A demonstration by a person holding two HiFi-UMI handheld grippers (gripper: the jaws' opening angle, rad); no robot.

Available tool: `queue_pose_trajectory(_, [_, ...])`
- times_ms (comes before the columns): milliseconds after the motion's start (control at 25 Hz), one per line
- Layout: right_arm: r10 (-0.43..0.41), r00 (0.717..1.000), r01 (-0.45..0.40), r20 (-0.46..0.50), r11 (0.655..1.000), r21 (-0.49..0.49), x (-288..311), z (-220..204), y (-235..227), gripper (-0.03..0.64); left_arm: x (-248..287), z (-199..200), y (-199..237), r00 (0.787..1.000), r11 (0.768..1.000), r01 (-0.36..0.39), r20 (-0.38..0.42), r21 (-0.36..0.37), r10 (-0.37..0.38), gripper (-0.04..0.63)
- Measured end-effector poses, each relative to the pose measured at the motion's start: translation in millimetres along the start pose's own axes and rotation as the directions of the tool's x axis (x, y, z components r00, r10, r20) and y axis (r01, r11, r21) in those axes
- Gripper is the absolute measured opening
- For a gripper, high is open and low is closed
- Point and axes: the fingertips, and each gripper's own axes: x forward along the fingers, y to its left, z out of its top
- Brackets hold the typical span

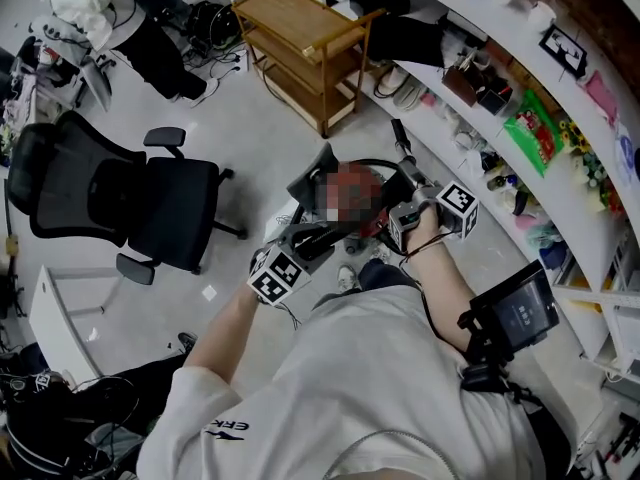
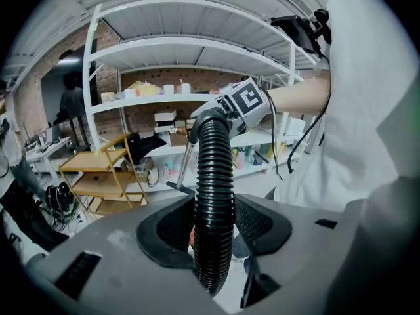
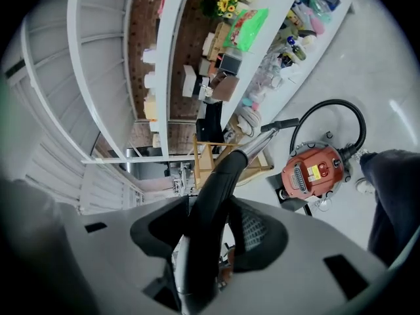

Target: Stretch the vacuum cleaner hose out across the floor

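- Black ribbed hose (image 2: 214, 195) runs straight up the middle of the left gripper view, pinched between the two pads of the left gripper (image 2: 213, 228), and both pads touch its ribs. Its lower end is cut off behind the gripper's grey body at the bottom of the frame.
- The hose's upper end enters a grey cuff (image 2: 205, 118) just beside the right gripper's marker cube (image 2: 244, 102), above centre. The cube partly hides that joint.
- The right gripper (image 3: 210, 231) is clamped on the black curved wand handle (image 3: 213, 195) at lower centre of its own view. The handle fills the gap between the jaws, and its bottom end is lost behind the gripper's body.
- Past the handle a metal wand tube (image 3: 259, 146) slants toward the upper right. The dark piece at its far end is too small to name.
- The red canister vacuum cleaner (image 3: 314, 172) sits on the pale floor (image 3: 387, 64), right of centre, with a loop of hose arching over it. A dark trouser leg (image 3: 394, 195) at the right edge hides where the loop goes beyond the canister.
- In the head view both grippers sit close together at centre, above the person's white shirt (image 1: 400, 388) — the canister cannot be made out there.
- An office chair (image 1: 150, 208) stands at left and a wooden trolley (image 1: 300, 38) at upper centre. White shelving (image 1: 560, 158) curves down the right side — its contents are too small to tell apart.
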Motion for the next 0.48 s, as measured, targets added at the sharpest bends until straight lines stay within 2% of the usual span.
queue_pose_trajectory(280, [-0.009, 0.998, 0.003, 0.055, 0.994, 0.107, -1, 12, -7, 0.193, -2, 17, 35, 0.998, 0.993, 0.057, -0.037, 0.105, -0.053, 0.181])
queue_pose_trajectory(480, [-0.023, 0.994, 0.000, 0.110, 0.979, 0.205, 7, 64, -15, 0.192, 36, 49, 65, 0.991, 0.982, 0.108, -0.094, 0.155, -0.094, 0.179])
